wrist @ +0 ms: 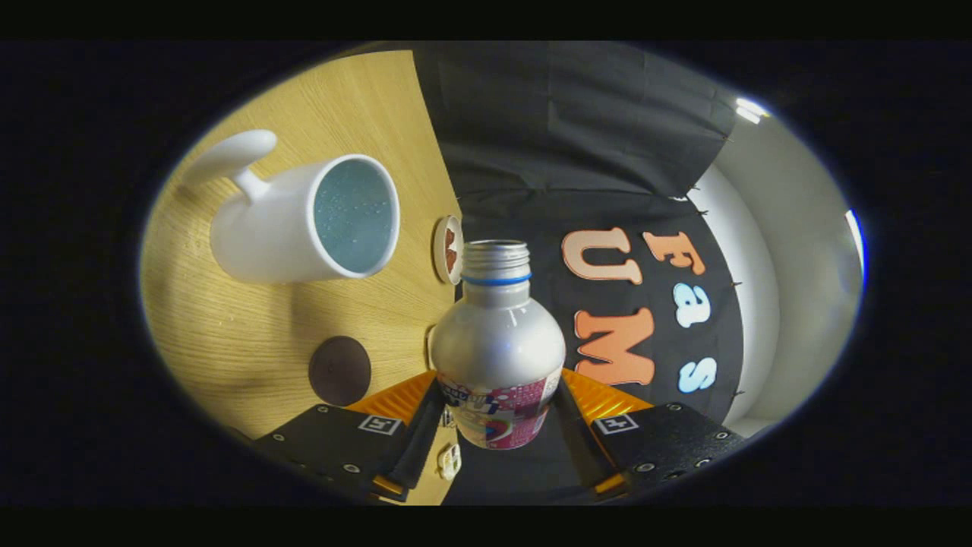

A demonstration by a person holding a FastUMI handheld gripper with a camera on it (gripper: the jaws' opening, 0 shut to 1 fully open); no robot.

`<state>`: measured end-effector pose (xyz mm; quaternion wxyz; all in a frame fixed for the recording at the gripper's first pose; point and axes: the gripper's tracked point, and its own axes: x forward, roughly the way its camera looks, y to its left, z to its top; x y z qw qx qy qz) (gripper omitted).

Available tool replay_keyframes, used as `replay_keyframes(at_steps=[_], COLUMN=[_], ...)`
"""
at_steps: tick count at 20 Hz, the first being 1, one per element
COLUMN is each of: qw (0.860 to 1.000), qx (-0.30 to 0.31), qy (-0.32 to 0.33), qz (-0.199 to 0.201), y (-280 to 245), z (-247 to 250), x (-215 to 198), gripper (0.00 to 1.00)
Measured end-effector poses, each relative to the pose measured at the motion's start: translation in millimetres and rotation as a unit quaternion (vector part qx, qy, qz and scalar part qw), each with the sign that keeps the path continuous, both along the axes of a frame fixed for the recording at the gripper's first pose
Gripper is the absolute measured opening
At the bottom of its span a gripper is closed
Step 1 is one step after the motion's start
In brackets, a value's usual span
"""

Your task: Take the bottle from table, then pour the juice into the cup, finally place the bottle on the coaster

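Note:
A silver bottle with a bright label, a blue neck ring and an open threaded mouth sits between my fingers. My gripper is shut on its lower body, one finger on each side. The view is rolled, so the wooden table stands off to the left and the bottle lies about level with its top. The white cup with a long handle stands on the table, its bluish inside facing the bottle's neck side. No stream shows at the mouth. A dark round coaster lies on the table near my left finger.
A small round disc with a pale rim and brown middle lies at the table's edge just behind the bottle's neck. A small white piece sits low between my fingers. The booth's cloth wall hangs beyond.

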<state>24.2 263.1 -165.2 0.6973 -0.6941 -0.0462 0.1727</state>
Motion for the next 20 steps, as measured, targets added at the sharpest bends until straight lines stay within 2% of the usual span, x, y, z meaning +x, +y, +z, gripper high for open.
replay_keyframes(at_steps=[20], qw=[0.995], qx=[-0.077], qy=[-0.052], qz=[0.036], y=[4.9], z=[5.0], x=[8.6], gripper=[0.77])
